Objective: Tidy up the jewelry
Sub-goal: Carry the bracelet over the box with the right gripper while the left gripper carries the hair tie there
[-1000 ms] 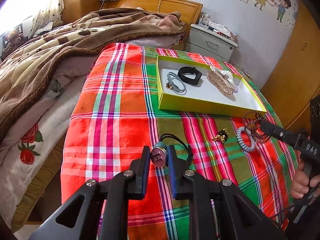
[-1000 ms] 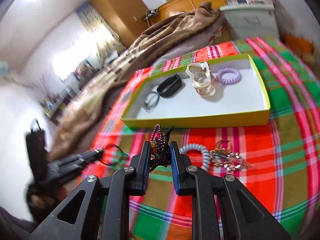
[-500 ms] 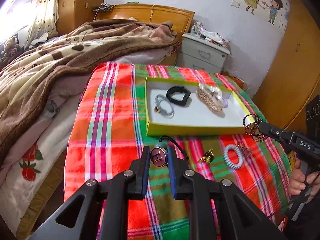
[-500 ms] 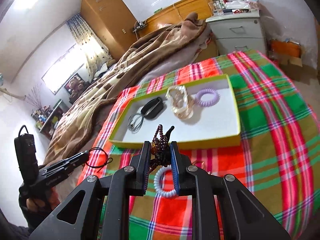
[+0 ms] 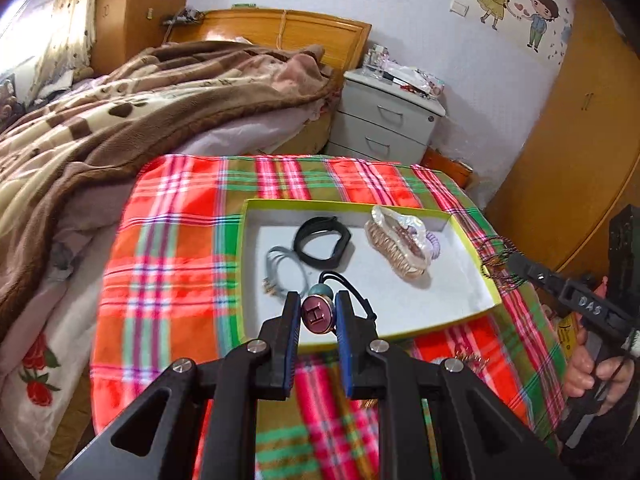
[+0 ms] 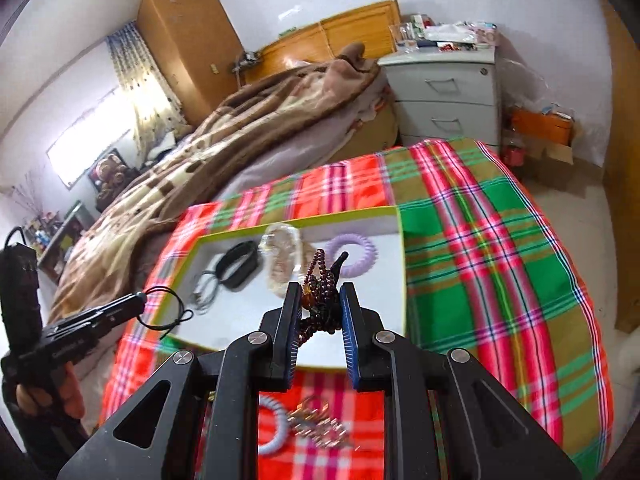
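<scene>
A plaid cloth (image 5: 168, 264) covers the table beside the bed, and on it lies a shallow tray (image 5: 242, 280) holding a black band (image 5: 322, 242), a grey cord (image 5: 280, 276), a gold bracelet (image 5: 394, 246) and a lilac coil (image 6: 352, 250). Over the tray's near left, the left gripper (image 5: 317, 314) pinches a round charm (image 5: 317, 314) on a black cord. Over its near right, the right gripper (image 6: 320, 306) pinches dark beads (image 6: 318, 288).

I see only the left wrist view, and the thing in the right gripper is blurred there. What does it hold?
Observer: The right gripper is shut on a dark red bead bracelet, held over the green-rimmed box.
Operator: What lies outside the box, near its front edge?
Observer: A pale blue spiral hair tie and a gold-coloured piece lie side by side on the plaid cloth.
</scene>
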Demonstrator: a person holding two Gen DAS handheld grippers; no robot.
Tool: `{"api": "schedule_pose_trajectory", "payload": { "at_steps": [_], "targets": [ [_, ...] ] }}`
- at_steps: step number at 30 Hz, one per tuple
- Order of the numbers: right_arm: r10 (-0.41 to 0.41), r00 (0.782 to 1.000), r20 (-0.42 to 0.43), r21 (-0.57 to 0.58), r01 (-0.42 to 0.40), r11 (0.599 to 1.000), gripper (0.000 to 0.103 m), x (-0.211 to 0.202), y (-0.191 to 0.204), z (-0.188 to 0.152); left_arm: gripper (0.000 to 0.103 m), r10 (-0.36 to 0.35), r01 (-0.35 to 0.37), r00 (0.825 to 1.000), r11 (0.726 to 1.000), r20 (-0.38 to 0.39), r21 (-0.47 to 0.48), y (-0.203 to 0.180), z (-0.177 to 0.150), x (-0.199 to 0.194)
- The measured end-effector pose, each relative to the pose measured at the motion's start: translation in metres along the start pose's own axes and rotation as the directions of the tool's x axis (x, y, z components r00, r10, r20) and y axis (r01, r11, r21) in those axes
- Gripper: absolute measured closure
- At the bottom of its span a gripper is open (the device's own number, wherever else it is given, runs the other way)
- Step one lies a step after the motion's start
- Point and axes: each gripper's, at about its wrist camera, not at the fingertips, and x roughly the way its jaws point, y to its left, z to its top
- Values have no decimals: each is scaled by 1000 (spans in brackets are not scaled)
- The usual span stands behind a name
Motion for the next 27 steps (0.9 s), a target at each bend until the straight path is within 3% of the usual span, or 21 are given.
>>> {"api": "schedule_pose_trajectory", "payload": {
  "at_steps": [12,22,27],
  "targets": [
    [-31,994,-106,-50,26,998,83,47,-9,3,85,-5,6,998,1000,-67,8,-13,17,50],
    [-193,973,-128,-163,172,972,83,64,-9,-1,85,34,-32,992,999,-117,23,-13,16,80],
    [-233,964,-127,-198,205,958,82,67,-5,-1,85,51,-48,989,999,-136,26,-11,13,88]
  ]
}}
